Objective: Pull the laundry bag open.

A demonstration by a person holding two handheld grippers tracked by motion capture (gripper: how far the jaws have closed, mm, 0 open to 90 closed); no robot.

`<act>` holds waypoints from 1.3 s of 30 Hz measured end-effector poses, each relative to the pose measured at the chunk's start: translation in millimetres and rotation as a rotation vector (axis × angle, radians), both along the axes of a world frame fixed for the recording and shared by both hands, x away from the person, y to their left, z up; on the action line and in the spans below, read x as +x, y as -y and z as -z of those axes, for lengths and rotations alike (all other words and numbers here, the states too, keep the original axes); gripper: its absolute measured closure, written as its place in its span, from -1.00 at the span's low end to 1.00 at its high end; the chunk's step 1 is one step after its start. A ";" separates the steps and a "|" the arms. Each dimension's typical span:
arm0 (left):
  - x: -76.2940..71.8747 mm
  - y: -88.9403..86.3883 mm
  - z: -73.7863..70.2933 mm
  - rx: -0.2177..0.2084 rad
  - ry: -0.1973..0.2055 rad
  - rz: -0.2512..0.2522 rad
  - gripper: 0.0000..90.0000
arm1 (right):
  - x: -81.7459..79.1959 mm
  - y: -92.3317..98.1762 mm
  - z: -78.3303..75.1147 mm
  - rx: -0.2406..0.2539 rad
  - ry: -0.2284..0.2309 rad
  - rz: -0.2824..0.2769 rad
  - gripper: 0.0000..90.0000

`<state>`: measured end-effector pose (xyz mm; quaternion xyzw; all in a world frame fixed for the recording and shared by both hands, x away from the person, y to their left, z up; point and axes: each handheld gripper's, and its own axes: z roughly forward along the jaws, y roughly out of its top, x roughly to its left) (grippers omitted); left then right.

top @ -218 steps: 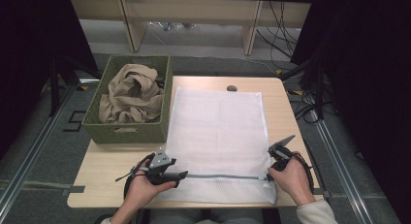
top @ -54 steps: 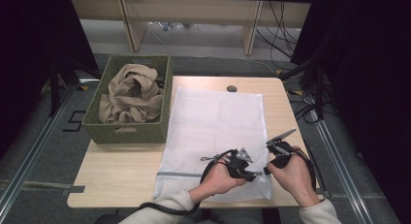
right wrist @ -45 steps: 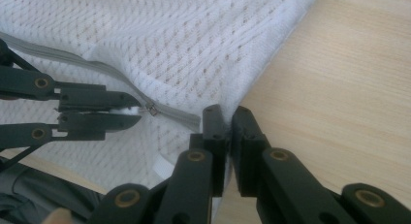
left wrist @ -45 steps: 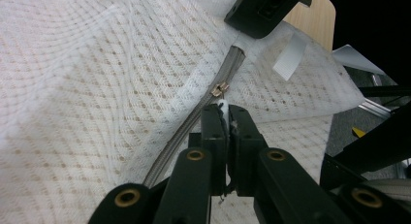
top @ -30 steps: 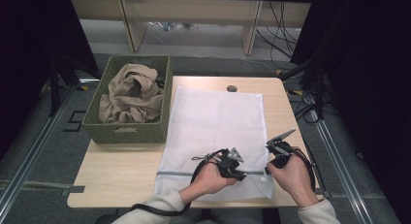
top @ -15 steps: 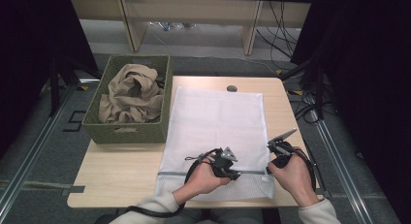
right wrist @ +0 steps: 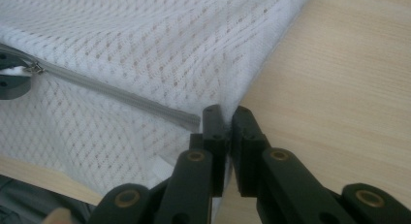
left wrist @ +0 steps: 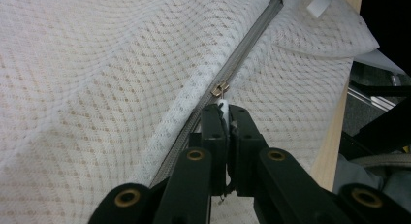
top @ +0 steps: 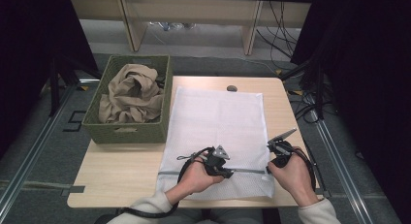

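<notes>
We've got a white mesh laundry bag [top: 218, 132] lying flat on the wooden table, just right of the green basket, its near edge at the table's front. Its grey zipper [top: 213, 172] runs across the bag near that front edge, and the little metal slider [left wrist: 221, 89] with its white pull tab sits partway along, closer to the right end.

A light wooden table [top: 121, 170] carries a white mesh laundry bag [top: 218, 122] lying flat across its middle, with a small dark round object [top: 231, 88] near the far edge.
</notes>
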<state>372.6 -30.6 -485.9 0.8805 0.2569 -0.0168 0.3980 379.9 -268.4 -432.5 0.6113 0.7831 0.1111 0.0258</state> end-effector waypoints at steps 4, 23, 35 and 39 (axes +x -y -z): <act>0.7 -1.6 -0.1 0.008 0.008 -0.004 0.92 | 0.1 0.1 -0.7 0.003 -0.011 0.003 0.92; 1.4 -14.0 1.0 0.007 0.003 -0.010 0.92 | 0.5 0.3 0.0 -0.003 -0.005 0.007 0.92; 2.3 -24.7 -0.6 0.009 0.011 -0.021 0.92 | 0.7 0.8 -0.3 -0.010 0.002 0.005 0.92; 2.3 -27.2 0.7 0.006 0.011 -0.026 0.92 | 0.8 -0.1 0.9 -0.009 -0.003 0.004 0.92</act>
